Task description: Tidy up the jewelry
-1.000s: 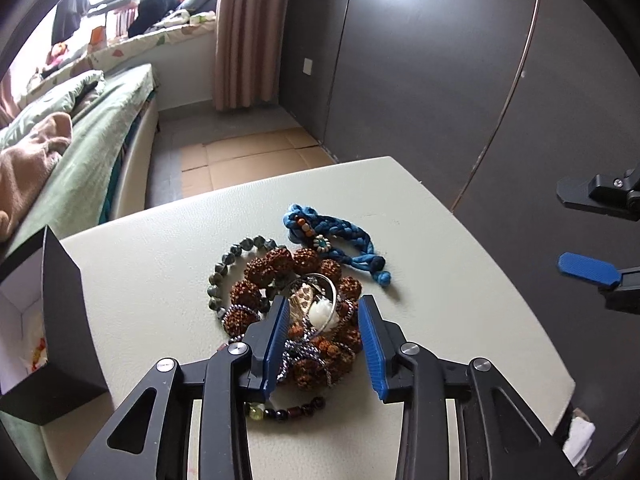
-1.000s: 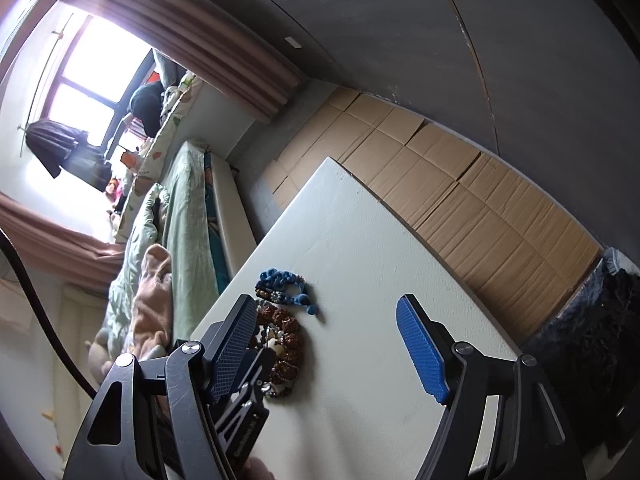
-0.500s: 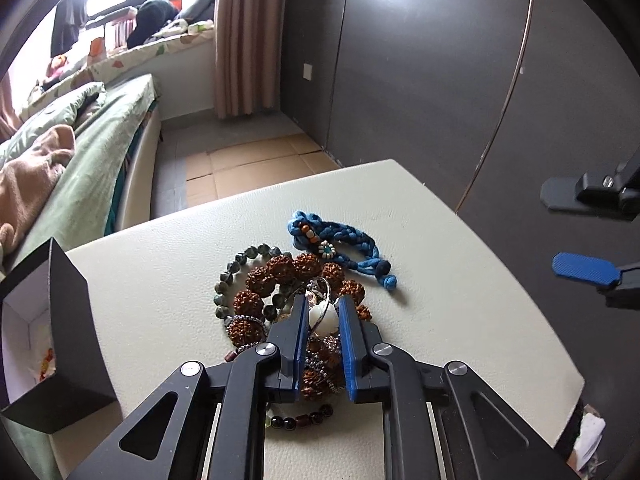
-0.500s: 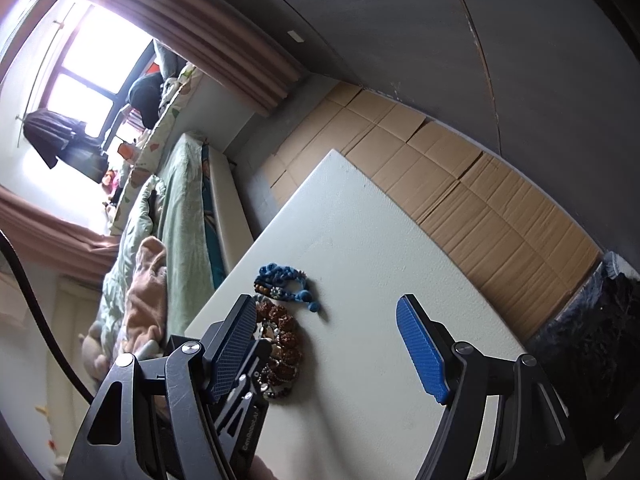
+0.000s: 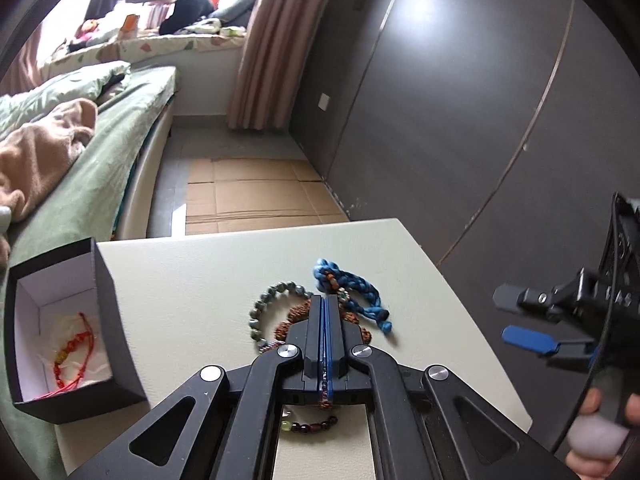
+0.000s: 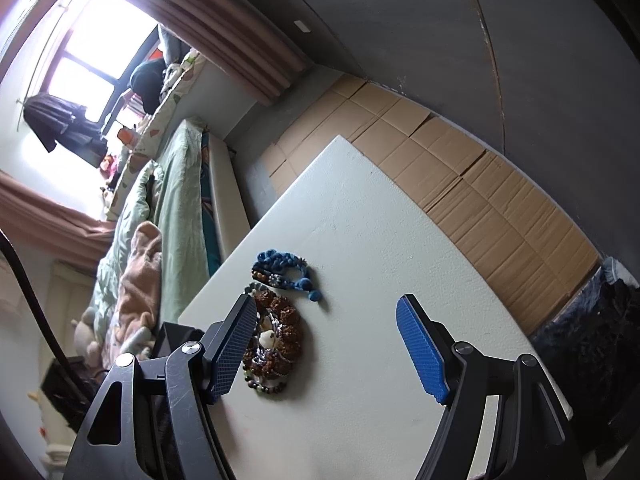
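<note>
Left gripper [image 5: 325,312] jaws pressed together over the tangled bracelet pile [image 6: 276,332], right gripper [image 6: 326,344] spread empty; lifting may drag neighbouring, interlocked strands off the table [image 5: 200,280].

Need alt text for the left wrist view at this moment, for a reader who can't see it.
The left gripper, jaws closed, sits over a heap of bracelets on a pale table: a green bead bracelet and a blue braided cord show beside it. An open black box at left holds a red string bracelet; the right gripper hovers open at right.
</note>
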The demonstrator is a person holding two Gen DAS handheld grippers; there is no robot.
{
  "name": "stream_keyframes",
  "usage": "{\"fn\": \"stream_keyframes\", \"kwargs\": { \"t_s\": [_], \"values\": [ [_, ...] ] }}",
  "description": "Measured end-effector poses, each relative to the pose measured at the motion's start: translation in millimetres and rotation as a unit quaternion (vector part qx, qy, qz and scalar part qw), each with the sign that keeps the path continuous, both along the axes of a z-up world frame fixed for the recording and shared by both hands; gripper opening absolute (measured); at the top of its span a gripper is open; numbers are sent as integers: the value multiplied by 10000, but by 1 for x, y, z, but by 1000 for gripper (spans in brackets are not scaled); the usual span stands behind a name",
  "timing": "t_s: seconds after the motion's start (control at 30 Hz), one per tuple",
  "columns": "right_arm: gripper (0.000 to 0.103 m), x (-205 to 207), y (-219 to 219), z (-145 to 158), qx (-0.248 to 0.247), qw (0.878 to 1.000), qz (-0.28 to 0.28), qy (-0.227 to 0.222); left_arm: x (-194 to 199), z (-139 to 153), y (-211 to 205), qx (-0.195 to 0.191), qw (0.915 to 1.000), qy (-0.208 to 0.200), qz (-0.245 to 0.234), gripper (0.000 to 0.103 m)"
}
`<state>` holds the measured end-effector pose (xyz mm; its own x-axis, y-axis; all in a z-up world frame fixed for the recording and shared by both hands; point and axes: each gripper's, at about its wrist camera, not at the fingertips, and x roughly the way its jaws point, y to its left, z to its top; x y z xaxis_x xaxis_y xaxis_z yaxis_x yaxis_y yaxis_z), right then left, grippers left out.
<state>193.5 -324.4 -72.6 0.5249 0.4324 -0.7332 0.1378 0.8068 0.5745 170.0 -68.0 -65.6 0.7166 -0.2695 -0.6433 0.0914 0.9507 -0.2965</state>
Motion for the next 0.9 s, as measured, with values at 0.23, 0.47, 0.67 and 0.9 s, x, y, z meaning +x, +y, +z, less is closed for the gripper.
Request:
{"fn": "stream_keyframes", "kwargs": {
  "t_s": [0.23, 0.47, 0.67, 0.9],
  "values": [
    [74, 4, 14, -8, -60, 9998, 138, 113, 1, 3, -3, -252, 9990, 140, -346, 0],
    [74, 5, 10, -7, -33, 9999, 77, 107, 8, -9, -14, -118, 9970, 590, -485, 68],
    [74, 3, 4, -4, 0, 10000, 48, 87, -3, -10, -34, 994, 9936, 199, -495, 68],
    [74, 0, -9, 0, 62, 10000, -25, 40, -1, -35, -56, 1661, 9824, 386, -757, 37]
  ]
}}
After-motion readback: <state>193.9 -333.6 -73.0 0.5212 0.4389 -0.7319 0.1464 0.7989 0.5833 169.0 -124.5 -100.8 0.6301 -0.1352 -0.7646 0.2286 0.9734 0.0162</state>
